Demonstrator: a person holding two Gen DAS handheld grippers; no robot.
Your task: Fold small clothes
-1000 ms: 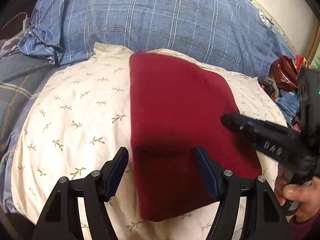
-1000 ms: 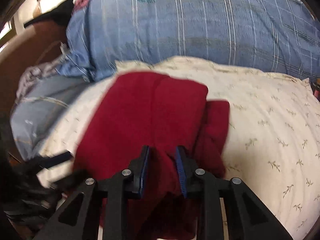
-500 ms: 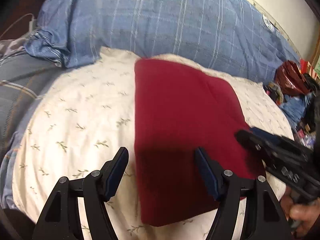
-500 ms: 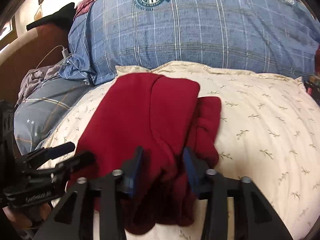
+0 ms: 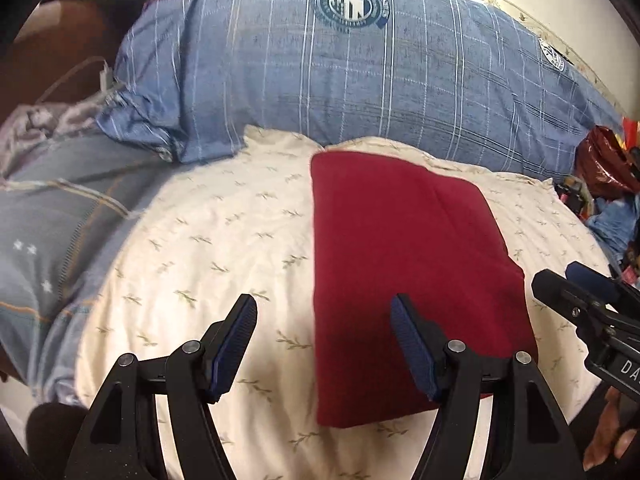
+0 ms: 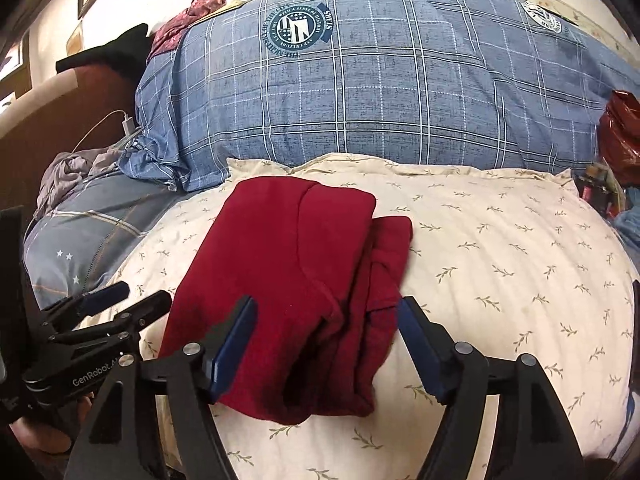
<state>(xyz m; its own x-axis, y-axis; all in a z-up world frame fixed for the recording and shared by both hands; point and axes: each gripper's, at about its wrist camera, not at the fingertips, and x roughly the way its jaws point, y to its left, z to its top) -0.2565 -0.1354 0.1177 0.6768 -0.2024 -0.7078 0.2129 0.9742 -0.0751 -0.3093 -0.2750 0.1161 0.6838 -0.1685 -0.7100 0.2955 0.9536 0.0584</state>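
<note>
A dark red garment lies folded on a cream pillow with a leaf print. Its right side shows a second, narrower layer sticking out in the right wrist view. My left gripper hovers open above the garment's left edge, pads clear of the cloth. My right gripper is above the garment's near end; its jaws are opening, the cloth lies below between them and no pad presses on it. The right gripper also shows at the right edge of the left wrist view, the left gripper at the left of the right wrist view.
A large blue plaid pillow stands behind the cream one. Blue-grey bedding lies to the left, with a white charger and cable. A red bag and clutter sit at the right. A hand holds the right gripper.
The right gripper's jaws went from nearly shut on the red cloth to wide apart, letting it drop onto the pillow. Both grippers pulled back and up from the garment.
</note>
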